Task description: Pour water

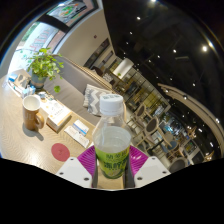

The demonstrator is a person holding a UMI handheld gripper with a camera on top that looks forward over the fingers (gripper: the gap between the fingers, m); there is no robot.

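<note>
Gripper view. The lower part of the clear plastic bottle with a white screw cap (112, 140) is being cut off below by the gripper (112, 162), so its base is not showing. Small items on the light-coloured surface (30, 140) beyond are hard to make out: a flat white box-like object (55, 113) and a small packet with blue print (79, 131) cannot be identified further. The whole scene is appearing tilted, the surface sloping up and away to one side, which suggests the gripper is being held at an angle; the hand holding it is not showing.

The bottle is standing upright relative to the fingers, its cap closed, and its body is carrying a pale green label with small print too fine to read. It is sitting directly between the two magenta pads (88, 158), which are lying against its sides at either flank; the fingers are closed in to the bottle's width and appear to be clamping it. Beyond the bottle, well apart from it, a brown cylindrical cup (32, 110) is standing on the surface, with a round pink coaster-like disc (61, 152) nearer the fingers and a green leafy potted plant (44, 66) farther back.
</note>
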